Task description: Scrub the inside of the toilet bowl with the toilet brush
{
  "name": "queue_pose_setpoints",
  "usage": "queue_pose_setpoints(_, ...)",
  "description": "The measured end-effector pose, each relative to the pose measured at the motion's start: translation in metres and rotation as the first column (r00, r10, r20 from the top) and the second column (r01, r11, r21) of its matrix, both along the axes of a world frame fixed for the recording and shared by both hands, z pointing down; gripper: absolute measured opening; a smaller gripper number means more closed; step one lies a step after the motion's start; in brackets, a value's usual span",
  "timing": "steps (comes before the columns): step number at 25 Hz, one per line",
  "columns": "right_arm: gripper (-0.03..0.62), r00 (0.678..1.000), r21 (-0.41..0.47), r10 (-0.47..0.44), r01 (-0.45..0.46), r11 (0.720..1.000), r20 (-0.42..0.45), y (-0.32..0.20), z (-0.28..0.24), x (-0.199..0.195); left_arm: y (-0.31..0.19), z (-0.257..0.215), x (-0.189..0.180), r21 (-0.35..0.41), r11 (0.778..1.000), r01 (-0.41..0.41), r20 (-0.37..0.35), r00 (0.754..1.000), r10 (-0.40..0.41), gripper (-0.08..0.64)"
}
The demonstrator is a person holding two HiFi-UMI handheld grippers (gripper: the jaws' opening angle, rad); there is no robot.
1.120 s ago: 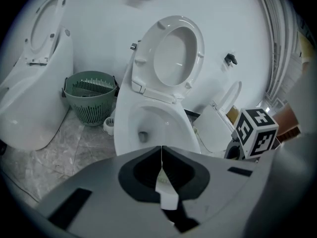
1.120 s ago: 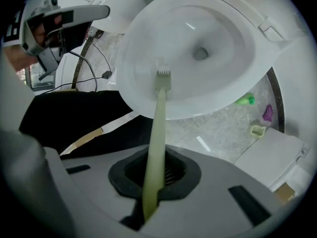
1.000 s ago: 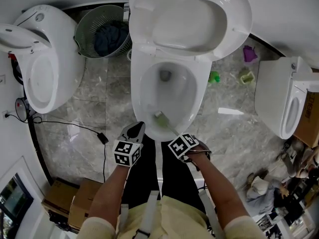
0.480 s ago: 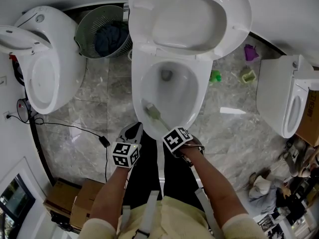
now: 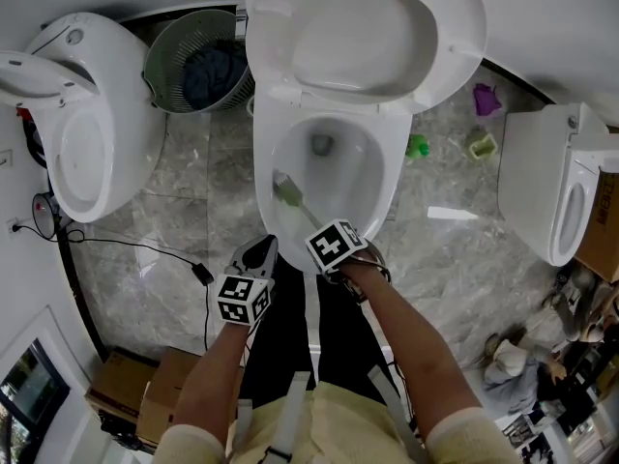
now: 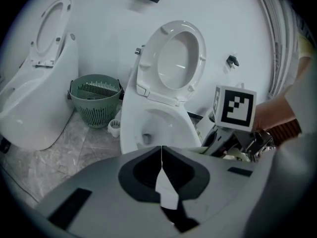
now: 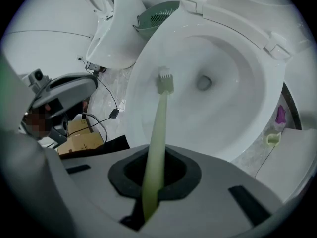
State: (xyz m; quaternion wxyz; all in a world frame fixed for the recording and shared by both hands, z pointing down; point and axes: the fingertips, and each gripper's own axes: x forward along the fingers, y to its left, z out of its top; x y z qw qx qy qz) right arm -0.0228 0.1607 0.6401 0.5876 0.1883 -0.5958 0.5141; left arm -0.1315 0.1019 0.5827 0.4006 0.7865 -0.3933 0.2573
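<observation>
The right gripper (image 7: 151, 195) has its fingers clenched on the handle of the toilet brush (image 7: 159, 123). The handle runs straight out from between them into the toilet bowl (image 7: 247, 98). The brush's head is the end farthest from the fingers. It lies against the bowl's inner wall, to the left of the drain opening (image 7: 203, 82) and well inside the rim. The brush is a pale yellow-green, with a slim, slightly tapering handle and a small blocky head with short pale bristles. In the head view the right gripper (image 5: 327, 238) sits over the near rim of the toilet bowl (image 5: 266, 167), and the toilet brush (image 5: 290, 196) slants away from the fingers toward the bowl's left side. The left gripper (image 6: 162, 182) has its fingers pressed together with nothing between them. In the head view the left gripper (image 5: 259, 252) hangs just outside the near rim, close beside the right gripper on its left. Beyond both sets of fingers, the seat and lid (image 5: 368, 37) stand raised behind the bowl. Ahead and to the left of the left fingers, beside the bowl, a green slatted basket (image 5: 166, 51) holds a dark blue bundle (image 5: 215, 71).
</observation>
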Motion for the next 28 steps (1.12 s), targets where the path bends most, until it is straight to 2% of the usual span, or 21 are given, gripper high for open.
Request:
queue_pose_setpoints(8,0.026,0.999,0.070,0.036,-0.036,0.997,0.005,-0.046,0.003,-0.005,-0.006,0.001,-0.009,0.014,1.000,0.002,0.011,1.000,-0.002,0.012)
queue_pose_setpoints(14,0.028,0.992,0.108,0.124,-0.126,0.986,0.024,-0.075,0.003,-0.010,-0.020,-0.003,-0.012,0.044,0.999,0.008,0.013,1.000,-0.008,0.012)
queue_pose_setpoints(22,0.028,0.952,0.152,0.306,-0.306,0.940,0.026,-0.112,0.000,0.007,-0.032,-0.008,-0.011,0.066,0.998,0.006,0.006,1.000,-0.007,0.012)
queue_pose_setpoints(28,0.028,0.910,0.181,0.415,-0.411,0.894,0.014,-0.126,0.002,0.032,-0.035,-0.008,-0.011,0.069,0.998,0.010,0.002,1.000,-0.010,0.012)
